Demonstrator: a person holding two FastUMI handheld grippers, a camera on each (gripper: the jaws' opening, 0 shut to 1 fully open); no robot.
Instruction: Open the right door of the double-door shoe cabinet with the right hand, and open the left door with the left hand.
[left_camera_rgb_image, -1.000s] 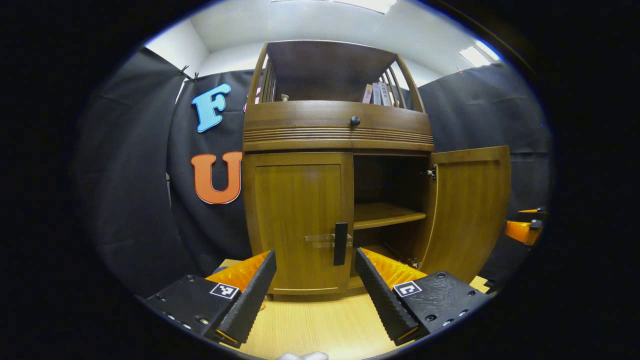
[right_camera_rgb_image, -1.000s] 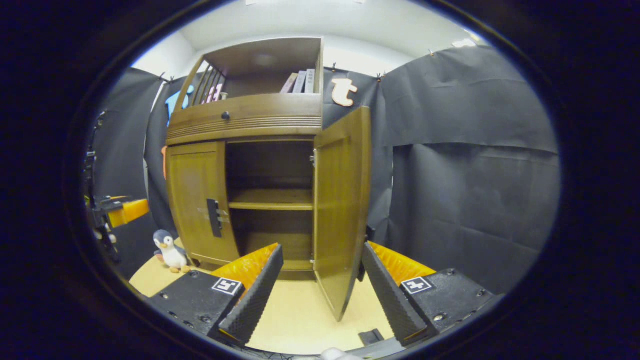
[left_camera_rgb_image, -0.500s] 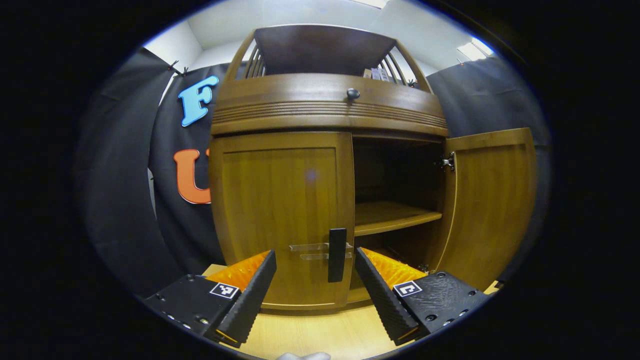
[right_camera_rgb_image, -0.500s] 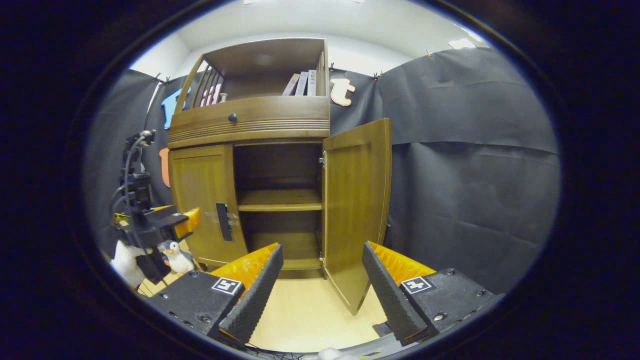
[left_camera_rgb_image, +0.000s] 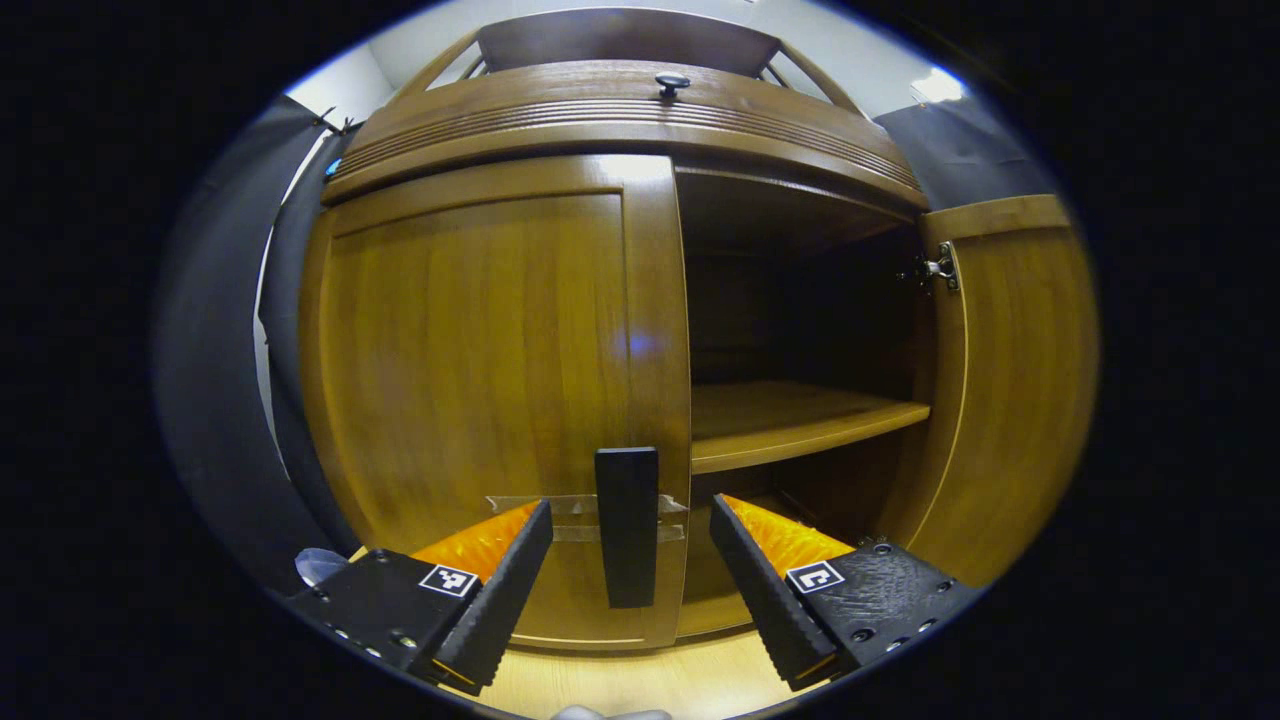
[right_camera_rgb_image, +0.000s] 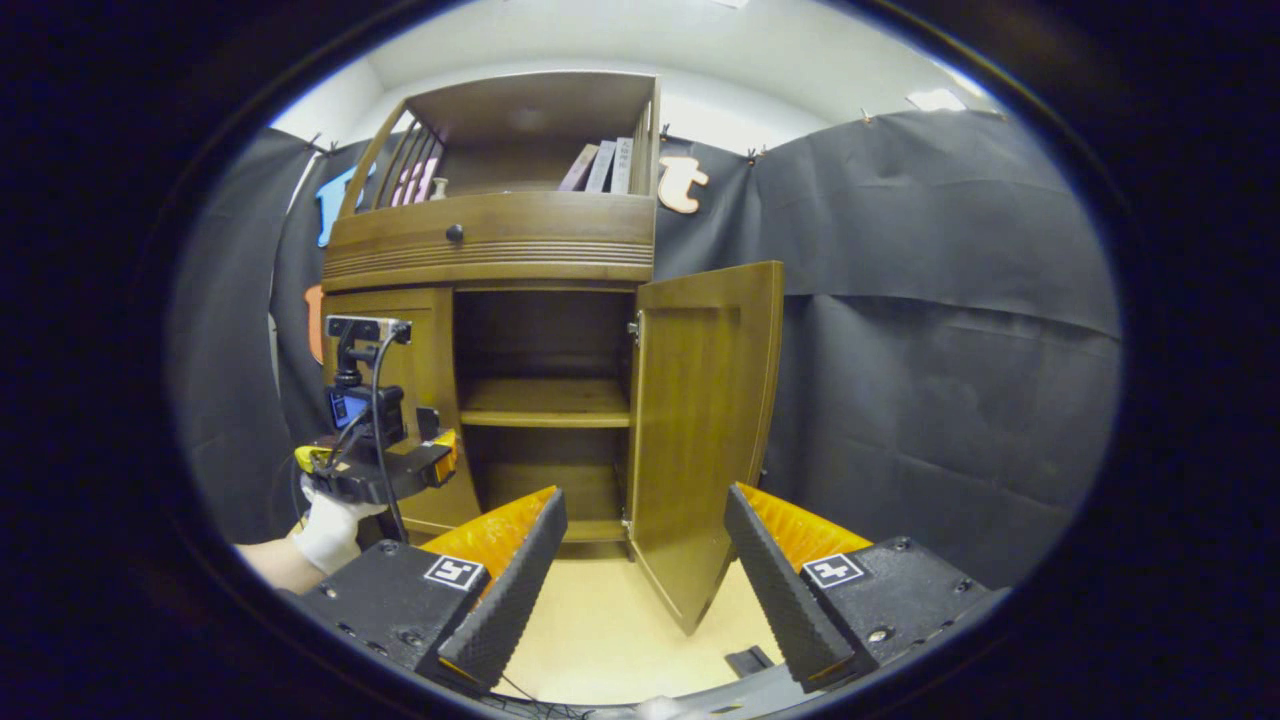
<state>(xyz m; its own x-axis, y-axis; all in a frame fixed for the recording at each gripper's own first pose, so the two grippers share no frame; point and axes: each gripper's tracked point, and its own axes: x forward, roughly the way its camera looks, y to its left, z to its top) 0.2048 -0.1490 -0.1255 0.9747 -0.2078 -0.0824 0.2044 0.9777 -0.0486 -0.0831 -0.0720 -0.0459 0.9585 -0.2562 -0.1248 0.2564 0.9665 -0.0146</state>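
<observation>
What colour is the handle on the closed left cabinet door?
Black; the handle shows best in the left gripper view.

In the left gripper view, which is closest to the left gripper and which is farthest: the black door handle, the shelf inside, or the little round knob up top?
From the left gripper:
1. Black door handle, right between the open fingers, on the closed left door.
2. Shelf, deeper inside, to the right.
3. Round knob, high on the cabinet's top band.

- The left gripper view looks straight at the cabinet's closed left door (left_camera_rgb_image: 480, 400) from very near, low down.
- The right gripper view looks from farther back, facing the open right door (right_camera_rgb_image: 705, 430).
- Both views share the cabinet's inside shelf (left_camera_rgb_image: 790, 420).
</observation>
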